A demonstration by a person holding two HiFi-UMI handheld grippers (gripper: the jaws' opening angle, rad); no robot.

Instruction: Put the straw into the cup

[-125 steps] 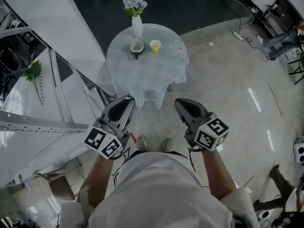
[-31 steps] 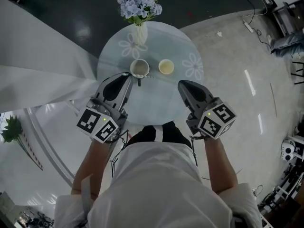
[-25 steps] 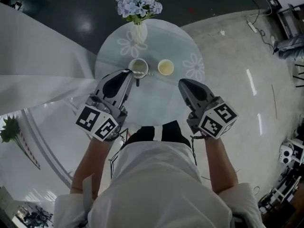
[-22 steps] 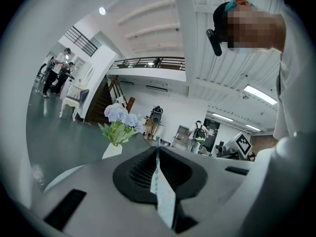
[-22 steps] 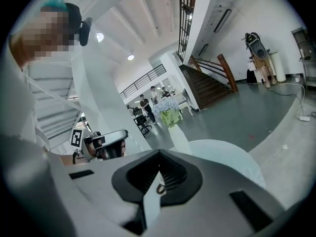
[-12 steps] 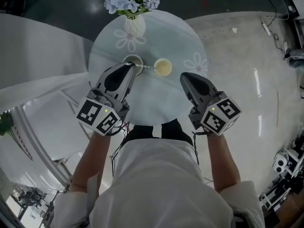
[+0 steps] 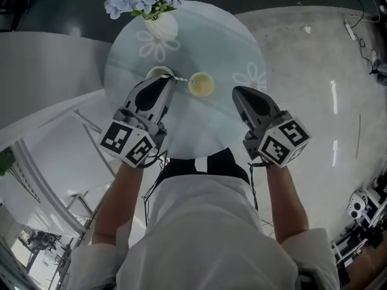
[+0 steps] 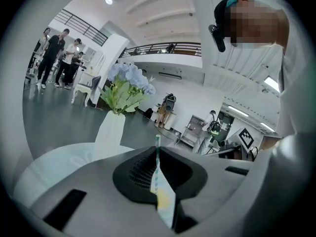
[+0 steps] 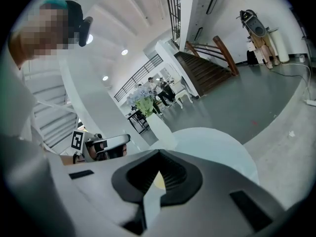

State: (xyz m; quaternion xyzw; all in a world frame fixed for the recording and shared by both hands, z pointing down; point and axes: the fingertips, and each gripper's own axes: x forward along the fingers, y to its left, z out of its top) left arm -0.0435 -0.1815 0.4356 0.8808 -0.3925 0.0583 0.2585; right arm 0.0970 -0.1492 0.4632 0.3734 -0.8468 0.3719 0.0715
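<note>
A green-and-white striped straw [image 7: 179,79] [image 8: 157,158] sticks out of my left gripper [image 7: 170,81] [image 8: 157,153], which is shut on it. In the head view the straw's free end points right toward a yellow cup [image 7: 201,84] on the round glass table [image 7: 242,44]. A pale cup [image 7: 156,72] is mostly hidden under the left gripper's tip. My right gripper [image 7: 239,92] [image 9: 158,155] hovers right of the yellow cup, its jaws together with nothing between them. The yellow cup [image 9: 158,181] shows through the slot below its tips.
A white vase of blue flowers [image 7: 158,24] [image 8: 110,132] stands at the table's far left edge. White stair panels [image 7: 48,119] run along the left. Grey floor [image 7: 320,71] lies to the right. People stand in the hall behind [image 8: 54,48].
The person has stepped up to the table. Both grippers moved forward over it; the left one with the straw now covers the pale cup, the straw's end reaching toward the yellow cup.
</note>
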